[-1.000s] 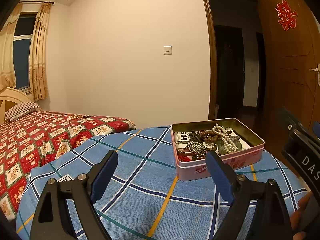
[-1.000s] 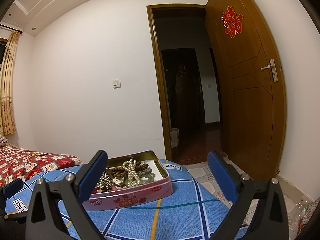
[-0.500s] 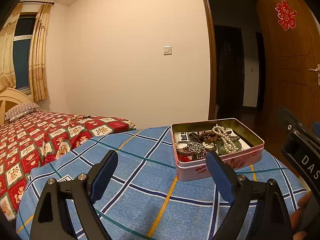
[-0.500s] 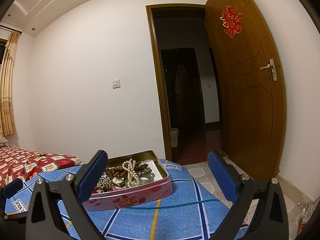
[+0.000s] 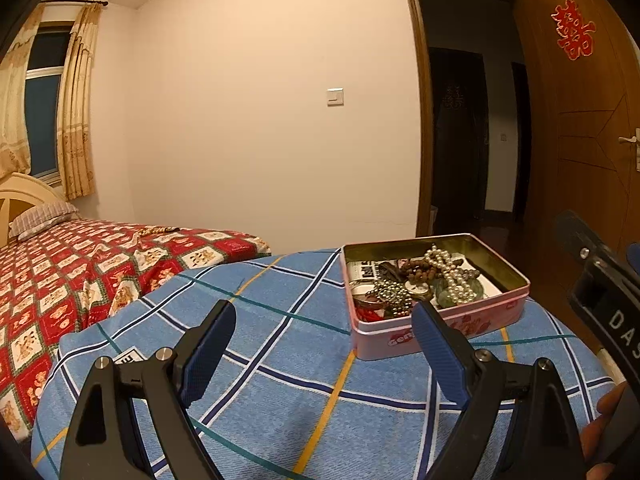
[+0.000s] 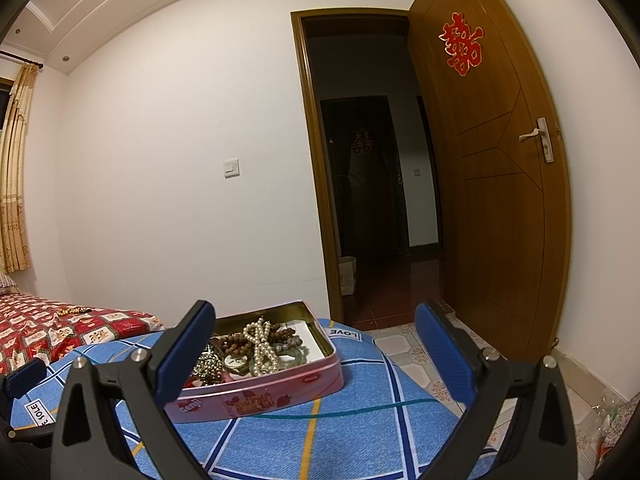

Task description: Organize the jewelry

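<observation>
Two grippers hang low over a blue plaid blanket (image 5: pixel 280 360), each with its fingers spread wide and nothing between them. The left gripper (image 5: pixel 324 344) sits over bare blanket, its right finger's blue pad (image 5: pixel 438 354) overlapping the near wall of a pink tin (image 5: pixel 440 332) in the left wrist view. The right gripper (image 6: pixel 316 356) faces the same pink tin (image 6: pixel 256 396) from the other side, its left finger's pad (image 6: pixel 184 350) crossing the tin's near left corner in that view. The tin stands open on the blanket, toward its far right part. Inside lies a heap of jewelry: a white pearl strand (image 5: pixel 450 276) draped on top, brown wooden beads (image 5: pixel 416 266) behind it, a silvery bead cluster (image 5: pixel 392 294) at the near left, a small watch face (image 6: pixel 236 361) and a green bangle (image 6: pixel 298 354). To the left, beyond the blanket, spreads a red patterned bedspread (image 5: pixel 60 280), with a string of brown beads (image 5: pixel 154 232) lying on it, well apart from the tin. Farther back stand the plain wall with a light switch (image 5: pixel 335 97), the dark open doorway and a wooden door (image 6: pixel 500 184) bearing a red paper ornament (image 6: pixel 461 44)
</observation>
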Available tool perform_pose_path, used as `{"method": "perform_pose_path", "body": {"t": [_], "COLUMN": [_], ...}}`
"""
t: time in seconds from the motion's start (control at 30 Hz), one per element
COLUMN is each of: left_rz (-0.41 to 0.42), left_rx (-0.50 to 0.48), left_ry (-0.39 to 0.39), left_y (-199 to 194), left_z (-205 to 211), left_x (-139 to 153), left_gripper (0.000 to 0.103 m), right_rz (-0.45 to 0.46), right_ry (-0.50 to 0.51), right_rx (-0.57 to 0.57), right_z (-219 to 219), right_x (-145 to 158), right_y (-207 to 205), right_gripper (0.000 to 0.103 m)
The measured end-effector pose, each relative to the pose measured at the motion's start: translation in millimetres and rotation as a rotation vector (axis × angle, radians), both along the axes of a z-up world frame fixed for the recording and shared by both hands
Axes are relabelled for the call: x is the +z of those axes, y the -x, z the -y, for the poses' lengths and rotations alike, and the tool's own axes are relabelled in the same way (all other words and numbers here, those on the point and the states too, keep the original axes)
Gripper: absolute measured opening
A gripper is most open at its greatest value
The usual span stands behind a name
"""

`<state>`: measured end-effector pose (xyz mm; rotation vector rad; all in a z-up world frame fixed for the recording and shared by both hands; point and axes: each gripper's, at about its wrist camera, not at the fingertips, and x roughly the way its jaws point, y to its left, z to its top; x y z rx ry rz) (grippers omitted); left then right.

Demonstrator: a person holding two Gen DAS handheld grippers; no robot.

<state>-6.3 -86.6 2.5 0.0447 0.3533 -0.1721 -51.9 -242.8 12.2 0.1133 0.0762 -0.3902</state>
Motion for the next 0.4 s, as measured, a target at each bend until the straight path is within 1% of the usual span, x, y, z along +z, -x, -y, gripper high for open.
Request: {"method": "perform_pose_path", "body": {"t": [0.27,0.4], "left_rz": [-0.001,-0.018], "left_rx": [-0.008,-0.015], "left_ry": [0.022,0.037], "left_y": [-2.7,-7.1], "left_z": [-2.6,-5.0], "left_x": [-0.4,-0.7], "left_gripper": [0.09,0.09], "right_rz": [-0.001,-0.007], "right_ry": [-0.002,-0.007], "right_rx": [-0.003,-0.009], "right_z": [0.8,1.7], "right_x": [0.8,1.5], "right_y": [2.9,3.7], "right_gripper": [0.103,0.103]}}
